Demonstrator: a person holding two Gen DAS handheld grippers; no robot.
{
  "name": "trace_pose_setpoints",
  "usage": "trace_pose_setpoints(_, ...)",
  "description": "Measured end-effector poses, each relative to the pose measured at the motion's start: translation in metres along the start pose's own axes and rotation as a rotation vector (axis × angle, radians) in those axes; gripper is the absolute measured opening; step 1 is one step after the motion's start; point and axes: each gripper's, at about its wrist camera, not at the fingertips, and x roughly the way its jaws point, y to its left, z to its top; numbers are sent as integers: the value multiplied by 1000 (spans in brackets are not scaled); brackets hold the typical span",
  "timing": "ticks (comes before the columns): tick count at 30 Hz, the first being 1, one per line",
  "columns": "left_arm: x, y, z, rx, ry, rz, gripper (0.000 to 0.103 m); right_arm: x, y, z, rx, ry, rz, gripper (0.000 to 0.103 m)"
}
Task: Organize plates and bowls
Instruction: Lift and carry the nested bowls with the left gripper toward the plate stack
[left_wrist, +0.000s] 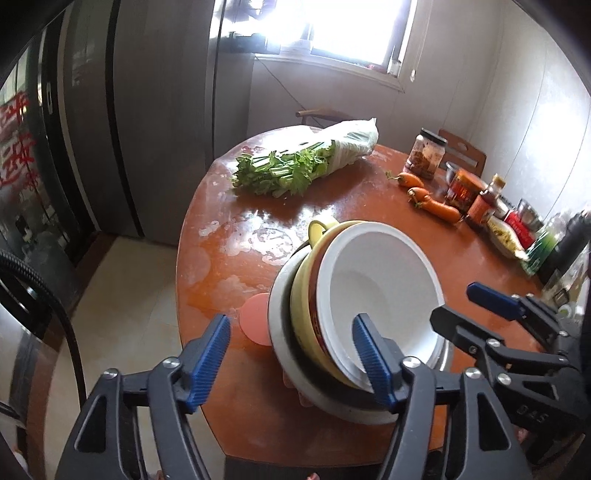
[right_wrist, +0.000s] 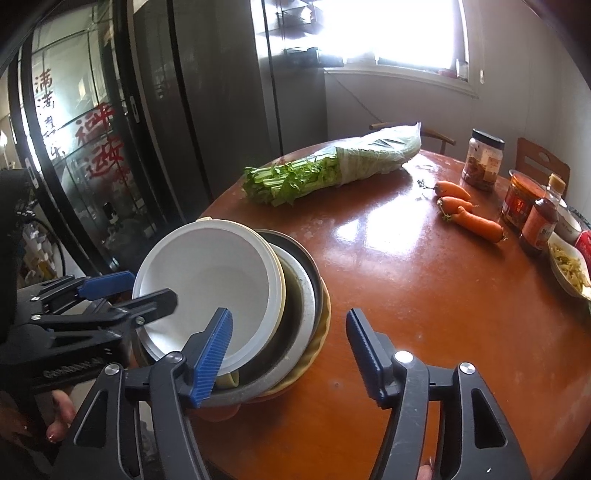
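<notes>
— Looking at the table (right_wrist: 424, 280), where's the stack?

— Near its front edge: a white bowl (left_wrist: 384, 288) tilted atop nested dishes (right_wrist: 303, 332).

— Grippers?

— Left gripper (left_wrist: 291, 358) and right gripper (right_wrist: 290, 354) both gape, each with one finger at the bowl's rim; contact seems likely, but unclear.

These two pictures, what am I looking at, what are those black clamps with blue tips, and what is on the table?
A person holds a hand-operated gripper in each hand; each carries a camera looking along its two fingers. One picture is from the left gripper, the other from the right gripper. Both are open and hold nothing. Between them, near the edge of the round table, sits a tilted stack of dishes topped by a white bowl. Further back lie bagged celery, carrots and sauce jars.
</notes>
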Motion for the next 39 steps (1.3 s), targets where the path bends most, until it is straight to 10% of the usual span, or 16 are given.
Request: trace_pose_setpoints(39, 75, -17, 29, 89, 172, -142, 71, 51, -21, 0, 81, 101, 192, 69)
